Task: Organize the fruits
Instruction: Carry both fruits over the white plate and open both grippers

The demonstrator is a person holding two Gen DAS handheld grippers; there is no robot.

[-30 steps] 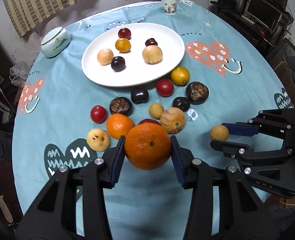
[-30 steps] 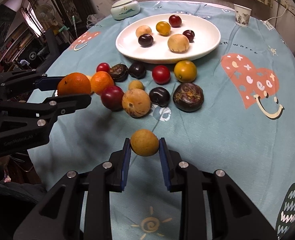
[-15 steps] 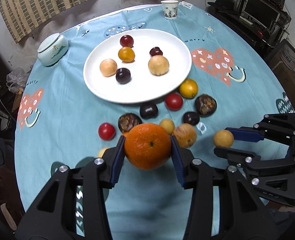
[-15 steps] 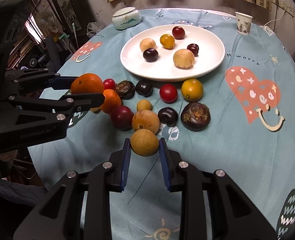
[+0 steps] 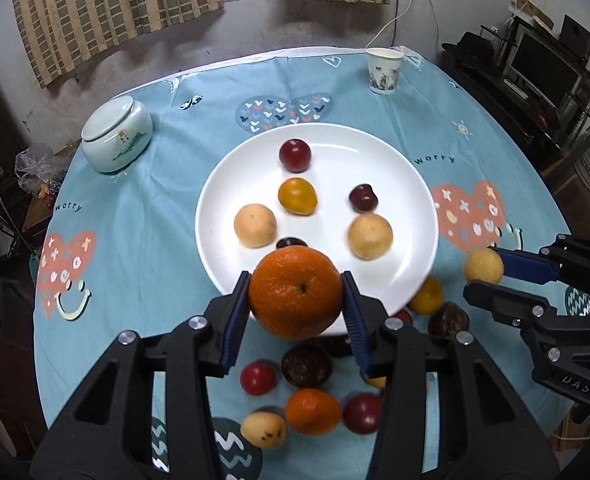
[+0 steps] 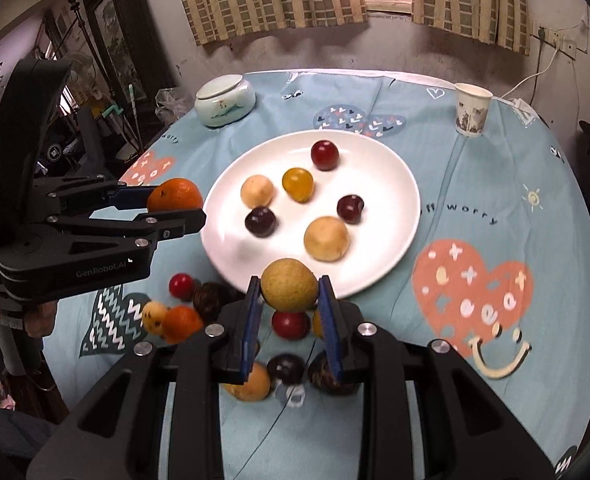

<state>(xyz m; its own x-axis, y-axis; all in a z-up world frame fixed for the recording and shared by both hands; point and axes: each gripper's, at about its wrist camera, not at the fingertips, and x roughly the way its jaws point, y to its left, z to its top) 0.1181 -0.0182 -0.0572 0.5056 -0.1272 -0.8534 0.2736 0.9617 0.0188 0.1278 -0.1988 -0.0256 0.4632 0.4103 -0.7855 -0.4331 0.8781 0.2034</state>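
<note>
Two fruits ride clamped above the near rim of the white plate point(image 5: 415, 184), the orange point(image 5: 296, 292) in the left gripper point(image 5: 296, 312) and the tan fruit point(image 6: 289, 285) in the right gripper point(image 6: 289, 312), so each should be lowered onto a bare patch before release, lest it roll.

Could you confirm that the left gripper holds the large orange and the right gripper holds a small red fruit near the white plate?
Not quite. The right gripper holds a small round tan-yellow fruit, not a red one, as the right wrist view shows. The left gripper does hold the large orange, near the round white plate.
</note>
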